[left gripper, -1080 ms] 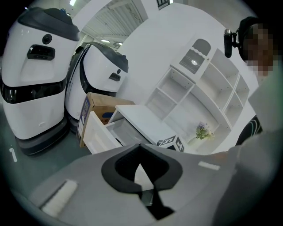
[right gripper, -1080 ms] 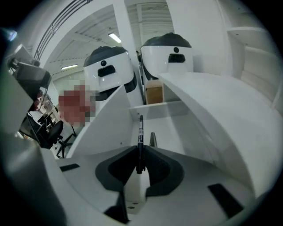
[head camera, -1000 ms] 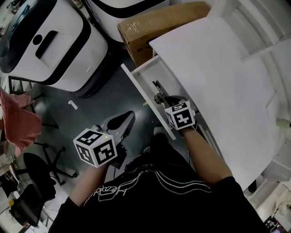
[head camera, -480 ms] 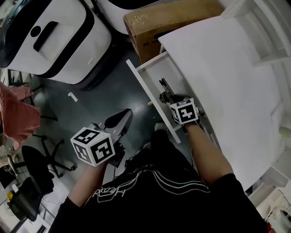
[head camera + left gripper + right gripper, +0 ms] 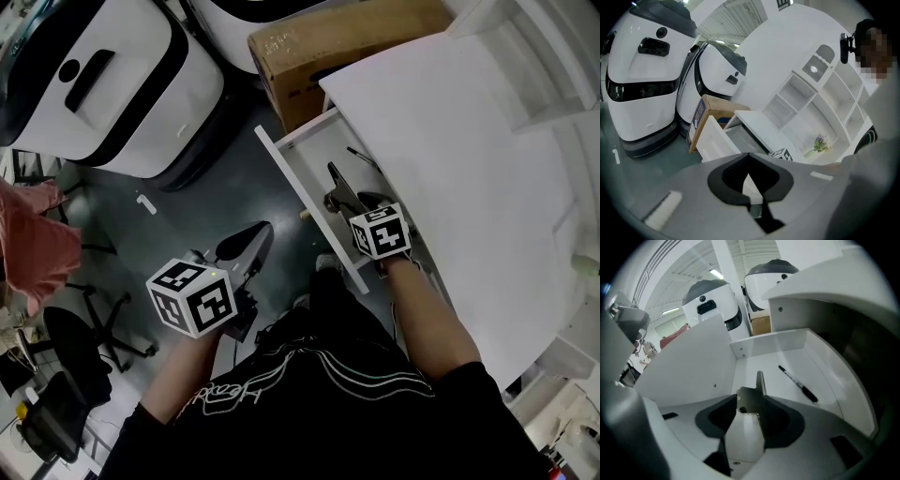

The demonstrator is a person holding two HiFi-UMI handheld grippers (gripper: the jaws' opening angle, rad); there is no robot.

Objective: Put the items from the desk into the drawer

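Progress, by judgement: part done.
- Black marker (image 5: 797, 384): slim, thicker at one end, flat on the floor of the open drawer (image 5: 305, 202).
- Dark metal piece (image 5: 751, 404): flat body with a thin upright strip, kind not told. Inside the drawer, between the right tongs (image 5: 339, 187), which have just opened wide with the pads off it.
- Left tongs (image 5: 749, 158): closed, empty, out beside the drawer.
- Remaining: nothing further made out on the visible worktop (image 5: 450, 159).
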